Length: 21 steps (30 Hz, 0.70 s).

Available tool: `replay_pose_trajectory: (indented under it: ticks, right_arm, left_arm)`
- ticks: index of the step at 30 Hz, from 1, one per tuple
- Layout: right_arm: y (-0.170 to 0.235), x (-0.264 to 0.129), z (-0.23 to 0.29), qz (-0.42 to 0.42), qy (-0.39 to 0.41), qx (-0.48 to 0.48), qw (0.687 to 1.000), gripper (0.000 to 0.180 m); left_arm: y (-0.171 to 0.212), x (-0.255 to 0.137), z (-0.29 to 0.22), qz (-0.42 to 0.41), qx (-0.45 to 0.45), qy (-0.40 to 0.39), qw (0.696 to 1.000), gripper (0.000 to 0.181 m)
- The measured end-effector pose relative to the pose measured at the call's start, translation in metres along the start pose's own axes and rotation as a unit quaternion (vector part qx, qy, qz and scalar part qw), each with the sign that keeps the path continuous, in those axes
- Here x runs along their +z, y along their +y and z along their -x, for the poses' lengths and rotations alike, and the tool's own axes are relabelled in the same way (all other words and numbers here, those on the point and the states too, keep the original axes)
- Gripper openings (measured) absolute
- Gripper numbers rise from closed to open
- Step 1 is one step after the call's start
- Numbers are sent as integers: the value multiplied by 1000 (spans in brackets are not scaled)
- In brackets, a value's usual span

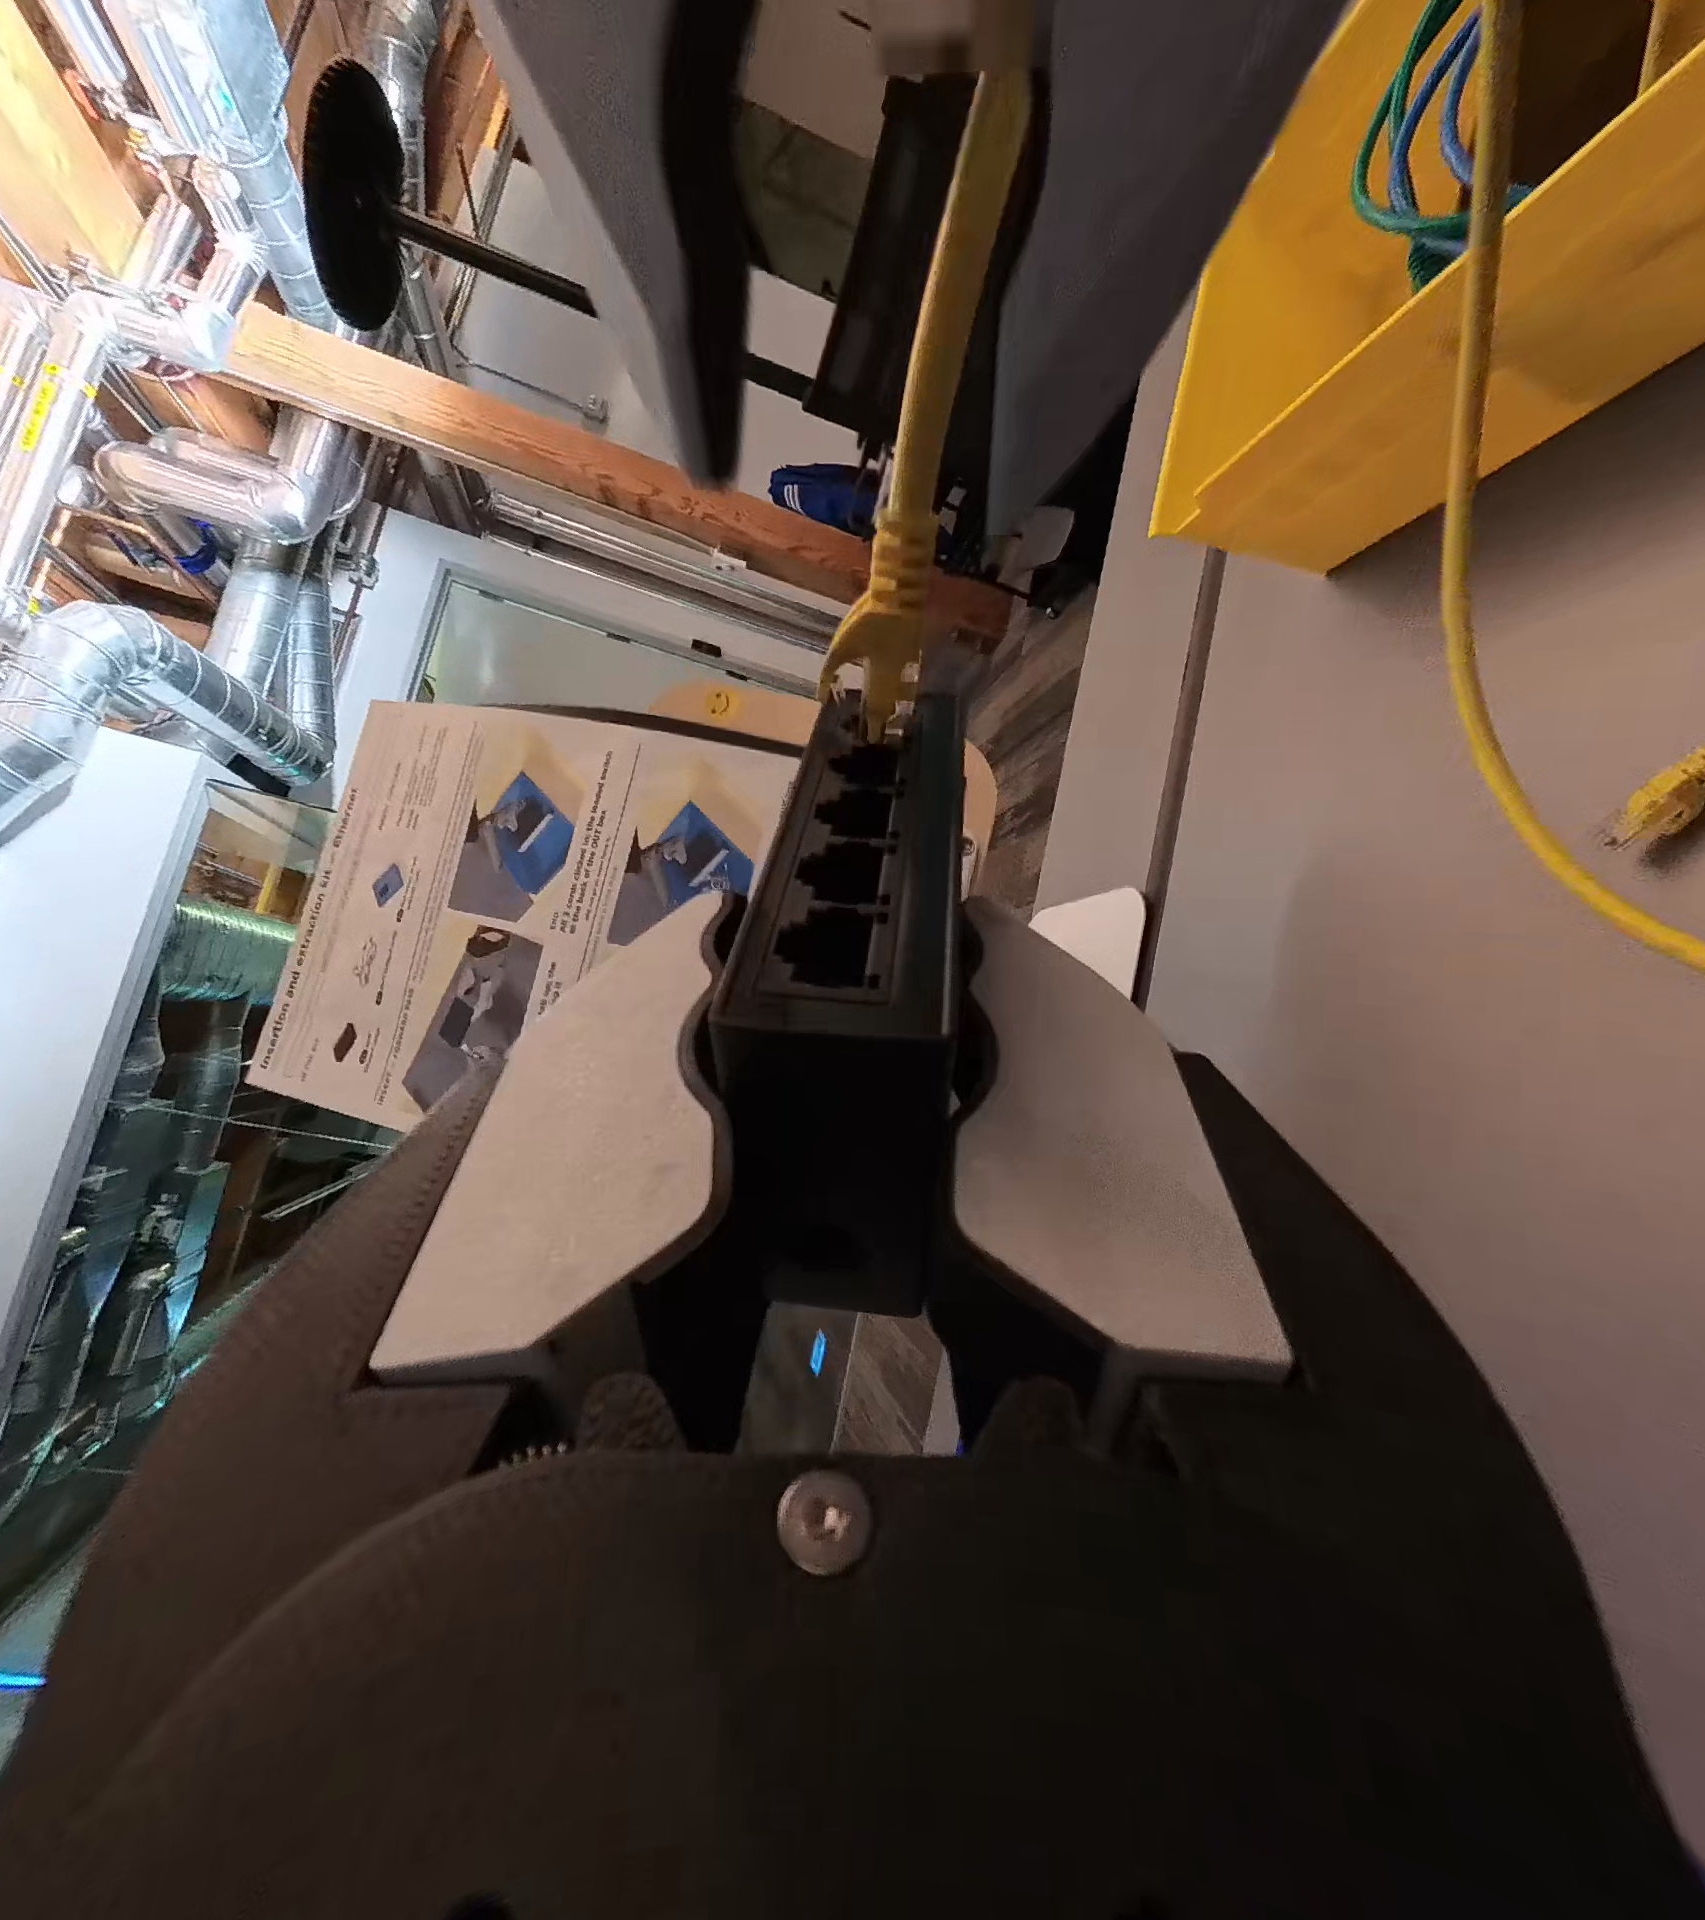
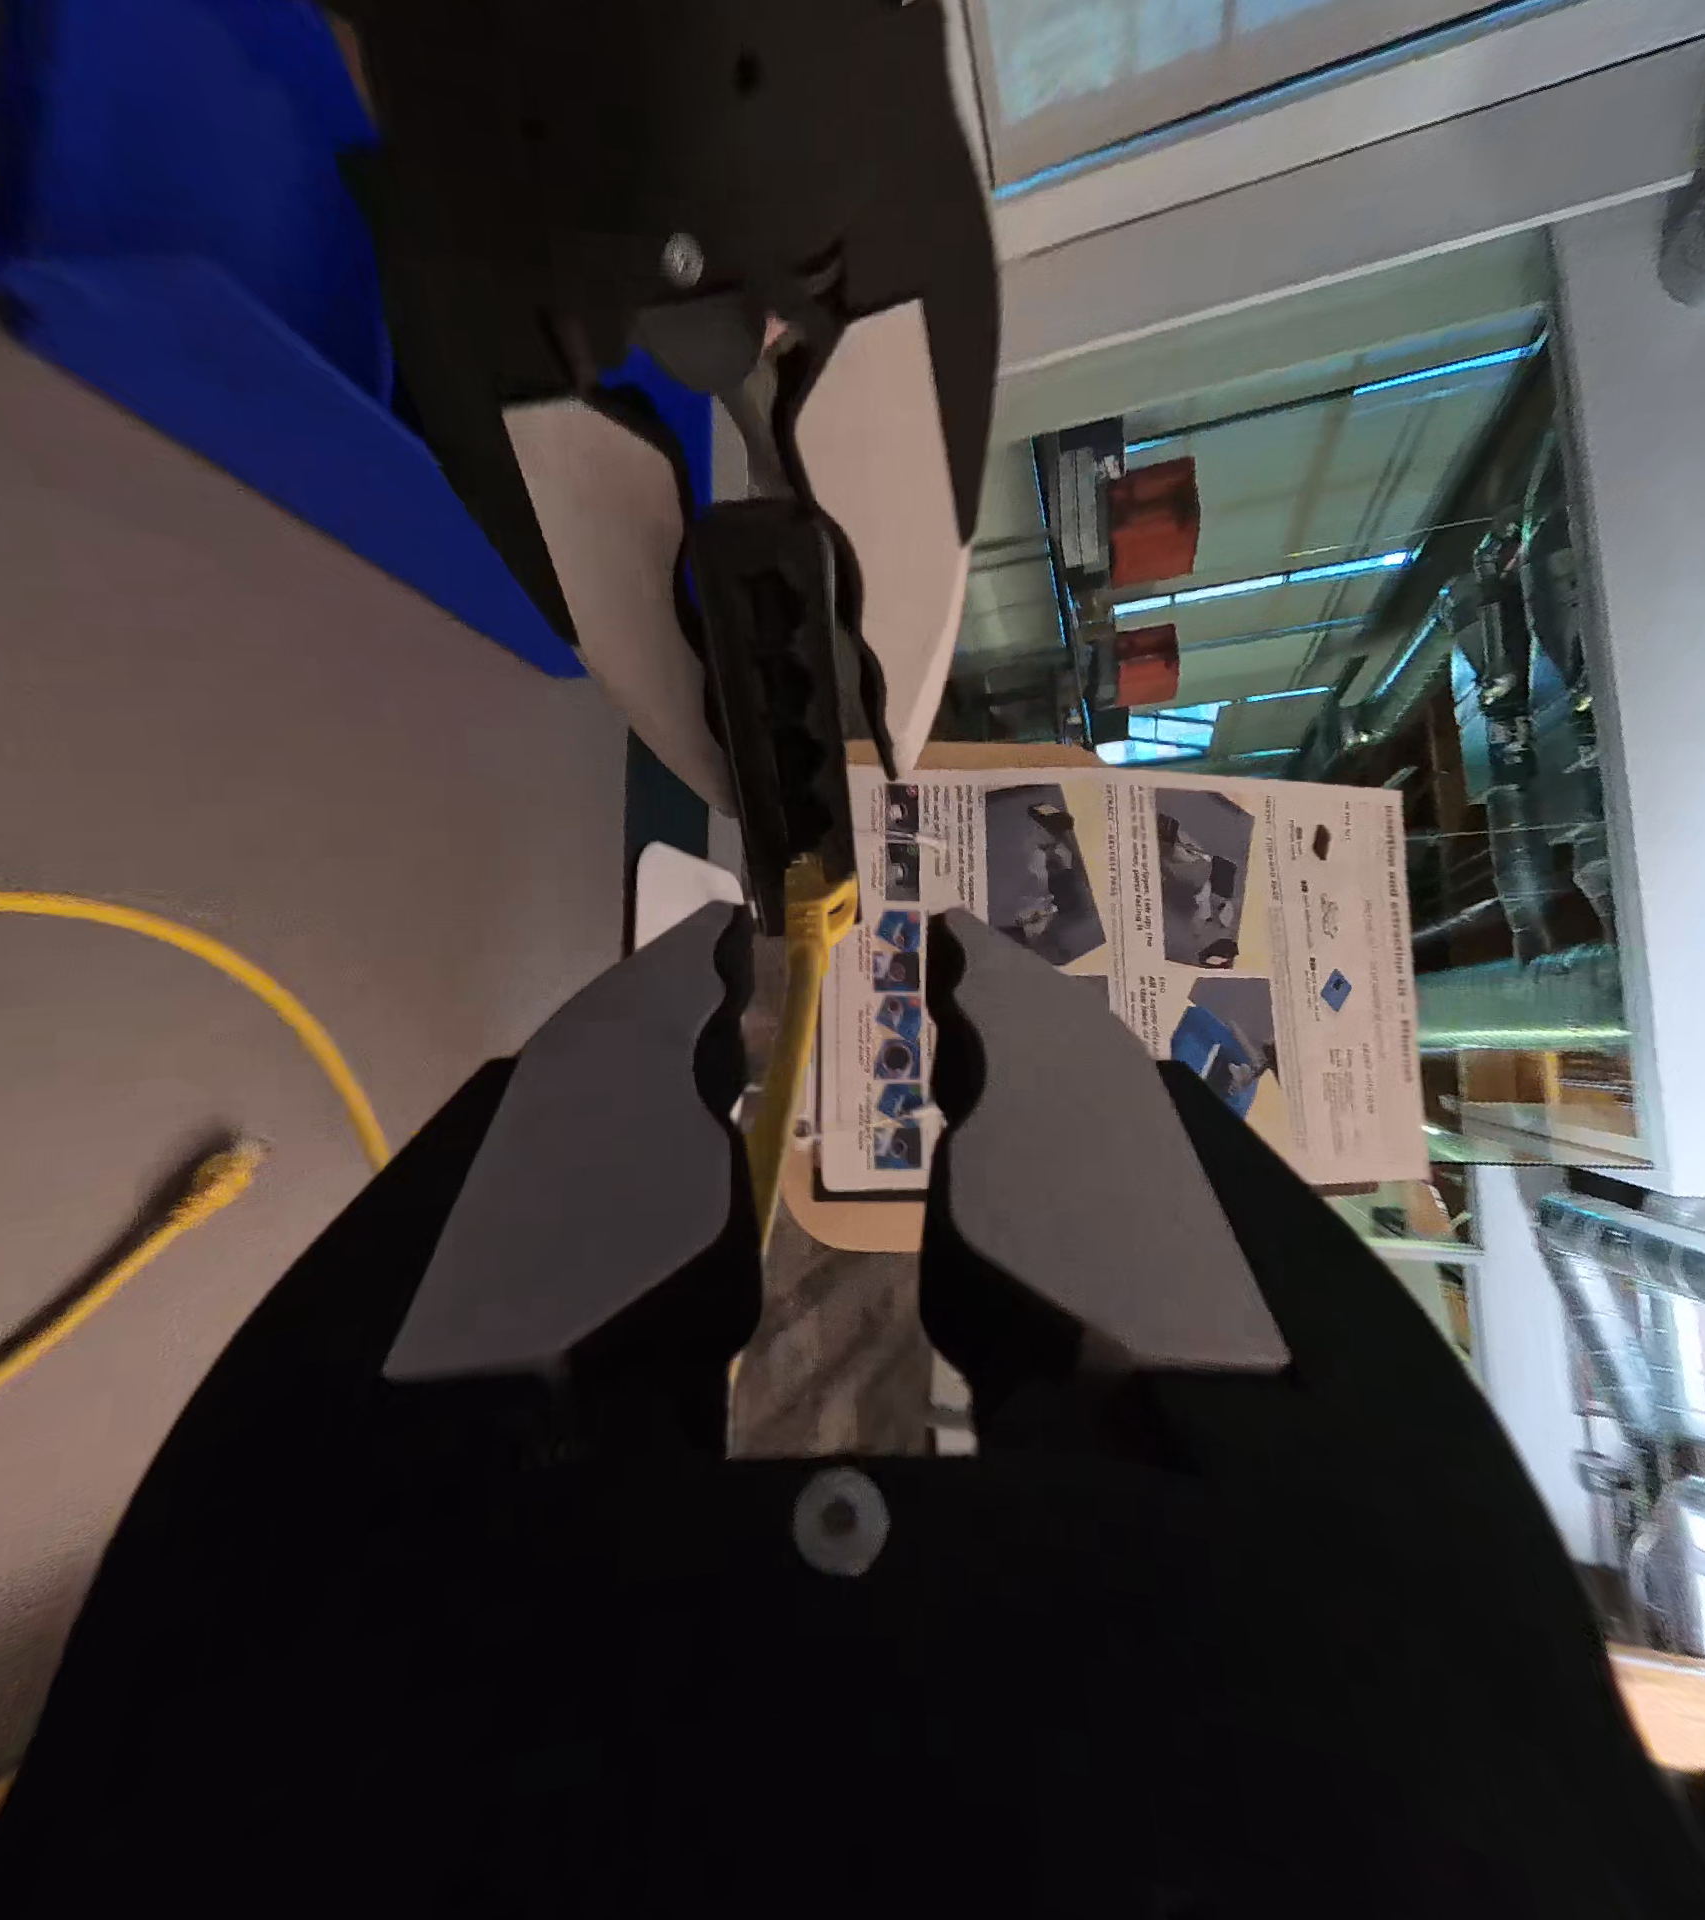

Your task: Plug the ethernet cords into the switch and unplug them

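Note:
My left gripper (image 1: 843, 935) is shut on the black switch (image 1: 827, 1091) and holds it off the grey table, with the row of ports showing. A yellow ethernet cord's plug (image 1: 889, 623) sits in the farthest port. In the right wrist view the switch (image 2: 786, 707) is held in the left gripper (image 2: 796, 727) straight ahead. My right gripper (image 2: 837, 935) is open just behind the plug (image 2: 817, 904), and the yellow cord runs loose between its fingers. A second yellow cord's plug (image 1: 1669, 800) lies free on the table, also in the right wrist view (image 2: 214, 1174).
A yellow bin (image 1: 1450, 343) with green and blue cords (image 1: 1399, 177) stands on the grey table (image 1: 1450, 1143). A blue bin (image 2: 204, 312) stands on the other side. A printed instruction sheet (image 2: 1191, 966) on a wooden board is beyond the table edge. My hands' fingertips stand some 6 cm from each other.

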State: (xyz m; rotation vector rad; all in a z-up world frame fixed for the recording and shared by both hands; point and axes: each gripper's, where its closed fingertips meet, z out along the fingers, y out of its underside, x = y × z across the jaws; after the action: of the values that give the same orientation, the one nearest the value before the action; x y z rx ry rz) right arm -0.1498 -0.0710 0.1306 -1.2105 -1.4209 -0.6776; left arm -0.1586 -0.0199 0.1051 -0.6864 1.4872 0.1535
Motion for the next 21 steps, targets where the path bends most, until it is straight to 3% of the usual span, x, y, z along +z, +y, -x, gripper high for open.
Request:
replay_pose_trajectory:
  ticks: [5, 21]
  right_arm:
    - [5, 14, 2, 21, 5, -20, 1000, 20]
    - [9, 6, 15, 8, -31, -74, 997, 14]
  left_arm:
    - [-8, -3, 0, -7, 4, -2, 1000, 36]
    - [-19, -4, -7, -21, 29, 8, 999, 37]
